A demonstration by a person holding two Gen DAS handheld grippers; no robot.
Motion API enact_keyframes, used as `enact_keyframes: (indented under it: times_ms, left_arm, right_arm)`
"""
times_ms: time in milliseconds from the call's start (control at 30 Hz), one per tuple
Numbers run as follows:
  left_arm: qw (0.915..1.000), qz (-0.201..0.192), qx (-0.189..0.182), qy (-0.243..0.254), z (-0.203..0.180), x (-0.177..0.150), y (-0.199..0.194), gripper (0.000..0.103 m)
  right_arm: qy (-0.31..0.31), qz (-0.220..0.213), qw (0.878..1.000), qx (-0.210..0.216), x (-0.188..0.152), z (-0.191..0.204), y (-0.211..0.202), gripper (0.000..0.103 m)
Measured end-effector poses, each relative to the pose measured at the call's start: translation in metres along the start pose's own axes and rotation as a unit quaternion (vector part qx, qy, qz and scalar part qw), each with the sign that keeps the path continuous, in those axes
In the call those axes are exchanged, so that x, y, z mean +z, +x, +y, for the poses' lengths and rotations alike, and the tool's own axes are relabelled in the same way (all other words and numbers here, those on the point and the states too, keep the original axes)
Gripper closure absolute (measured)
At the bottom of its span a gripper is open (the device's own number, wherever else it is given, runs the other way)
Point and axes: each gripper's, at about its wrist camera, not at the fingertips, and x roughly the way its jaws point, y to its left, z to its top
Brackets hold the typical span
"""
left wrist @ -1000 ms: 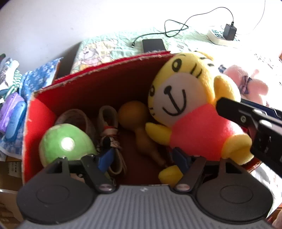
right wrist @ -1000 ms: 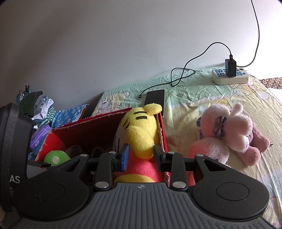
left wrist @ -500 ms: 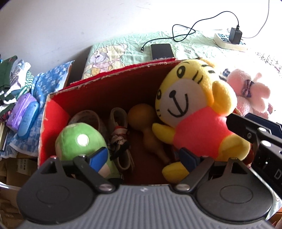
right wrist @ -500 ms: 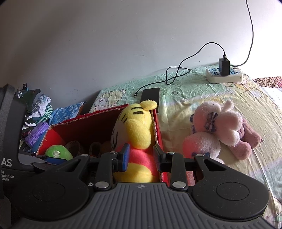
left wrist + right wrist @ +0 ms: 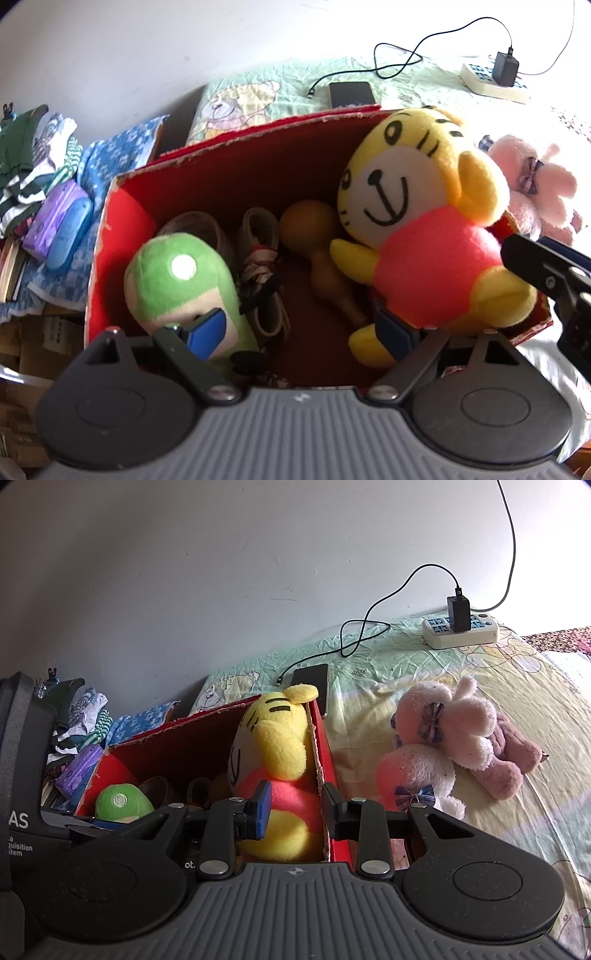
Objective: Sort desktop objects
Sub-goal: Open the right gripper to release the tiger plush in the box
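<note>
Left gripper (image 5: 303,332) higher; yellow tiger plush (image 5: 424,240) upright.

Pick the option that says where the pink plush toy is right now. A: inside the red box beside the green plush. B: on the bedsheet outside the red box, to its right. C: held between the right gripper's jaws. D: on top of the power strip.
B: the pink plush toy lies on the bedsheet to the right of the red box, outside its wall, and no gripper touches it.
</note>
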Motion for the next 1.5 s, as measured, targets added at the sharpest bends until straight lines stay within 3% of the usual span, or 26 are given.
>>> enact_keyframes:
  times_ms: [900,1267,1500]
  left_arm:
    - [0.9959,0.009,0.056,-0.070,-0.013,0.015,-0.009,0.015]
    - [0.9930,-0.028,0.081,-0.082,-0.026,0.005,-0.035,0.015]
    - [0.9932,-0.043,0.081,-0.073,-0.052,0.001,-0.047,0.015]
  right_arm:
    - [-0.016,0.052,0.990,0.129,0.027,-0.034,0.015,0.072]
    - [-0.010,0.060,0.976,0.209,0.025,-0.049,0.009,0.072]
    - [0.011,0.049,0.973,0.224,0.027,-0.080,0.001,0.071]
